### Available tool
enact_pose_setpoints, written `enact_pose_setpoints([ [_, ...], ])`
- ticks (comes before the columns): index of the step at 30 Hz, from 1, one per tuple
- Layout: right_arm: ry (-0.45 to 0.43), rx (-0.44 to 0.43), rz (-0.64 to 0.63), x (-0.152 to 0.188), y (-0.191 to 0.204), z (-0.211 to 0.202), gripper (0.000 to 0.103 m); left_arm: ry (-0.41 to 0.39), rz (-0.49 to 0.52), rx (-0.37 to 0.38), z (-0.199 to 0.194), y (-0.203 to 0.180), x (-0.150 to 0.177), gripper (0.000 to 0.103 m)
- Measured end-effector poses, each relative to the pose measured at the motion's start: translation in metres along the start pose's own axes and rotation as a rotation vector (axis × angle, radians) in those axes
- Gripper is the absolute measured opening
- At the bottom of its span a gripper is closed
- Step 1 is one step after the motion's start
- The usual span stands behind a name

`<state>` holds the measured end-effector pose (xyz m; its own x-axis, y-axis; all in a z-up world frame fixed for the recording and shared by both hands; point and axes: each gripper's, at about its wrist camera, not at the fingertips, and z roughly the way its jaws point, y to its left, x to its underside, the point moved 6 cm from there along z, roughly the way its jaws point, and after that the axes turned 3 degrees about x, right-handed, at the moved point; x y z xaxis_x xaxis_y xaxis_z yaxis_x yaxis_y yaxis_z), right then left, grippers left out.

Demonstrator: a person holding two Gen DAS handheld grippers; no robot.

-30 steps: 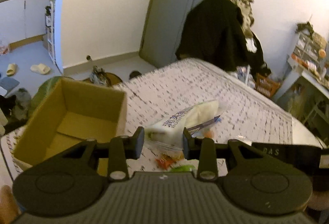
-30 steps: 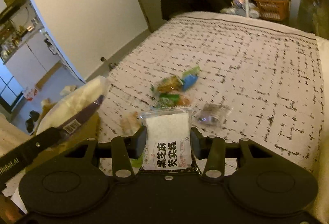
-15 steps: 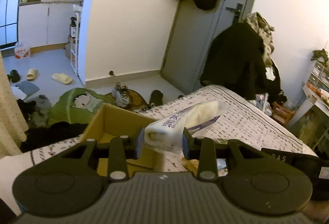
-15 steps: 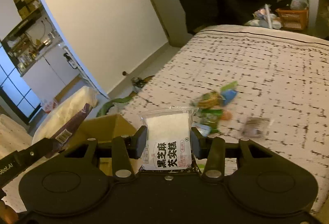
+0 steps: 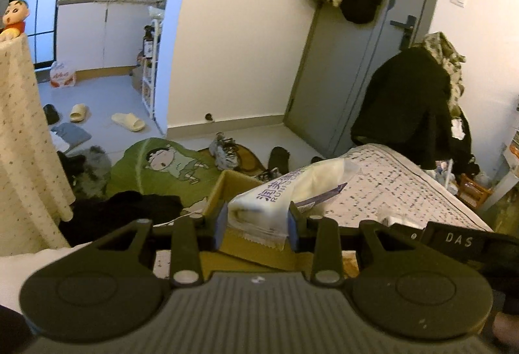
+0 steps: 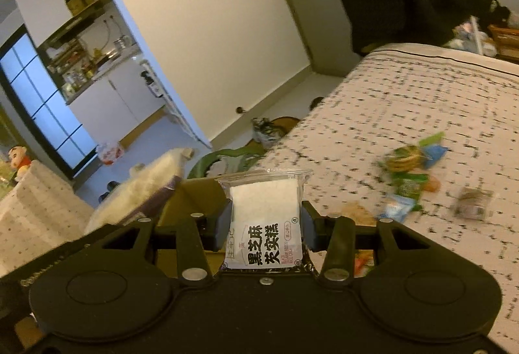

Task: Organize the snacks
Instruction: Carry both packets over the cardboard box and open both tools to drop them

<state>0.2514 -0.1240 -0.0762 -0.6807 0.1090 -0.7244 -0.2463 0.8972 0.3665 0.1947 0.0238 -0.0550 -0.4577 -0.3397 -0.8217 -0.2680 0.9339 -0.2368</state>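
Note:
My left gripper (image 5: 256, 225) is shut on a long white snack bag with purple lettering (image 5: 288, 188), held above the open cardboard box (image 5: 227, 185) at the bed's edge. The bag also shows in the right wrist view (image 6: 142, 185). My right gripper (image 6: 264, 225) is shut on a clear square packet of white cake with black lettering (image 6: 264, 211), held over the near rim of the box (image 6: 194, 191). Several small loose snacks (image 6: 408, 172) lie on the patterned bedspread (image 6: 405, 101) to the right.
A green cartoon mat (image 5: 162, 165), shoes and dark clothes lie on the floor past the bed. A cloth-covered table (image 5: 22, 143) stands left. A chair draped in a dark coat (image 5: 408, 107) stands by the grey door (image 5: 343, 68).
Both grippers have lifted and swung left from the snack pile toward the cardboard box, each still holding its packet. The views have tilted up toward the room.

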Motion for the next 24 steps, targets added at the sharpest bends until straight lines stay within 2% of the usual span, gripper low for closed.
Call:
enact_pose_setpoints([
  [6, 0.009, -0.044, 0.014, 0.004, 0.022, 0.016, 0.044, 0.013, -0.014, -0.032, 0.008, 0.018, 0.001, 0.035],
  [9, 0.022, -0.062, 0.016, 0.009, 0.030, 0.027, 0.044, 0.022, -0.020, -0.033, 0.012, 0.026, 0.002, 0.018],
  [19, 0.076, -0.083, 0.001, 0.022, 0.044, 0.050, 0.044, 0.077, -0.038, -0.061, 0.031, 0.047, 0.013, 0.016],
  [24, 0.077, -0.131, -0.011, 0.024, 0.053, 0.052, 0.048, 0.103, -0.063, -0.074, 0.036, 0.056, 0.015, 0.016],
])
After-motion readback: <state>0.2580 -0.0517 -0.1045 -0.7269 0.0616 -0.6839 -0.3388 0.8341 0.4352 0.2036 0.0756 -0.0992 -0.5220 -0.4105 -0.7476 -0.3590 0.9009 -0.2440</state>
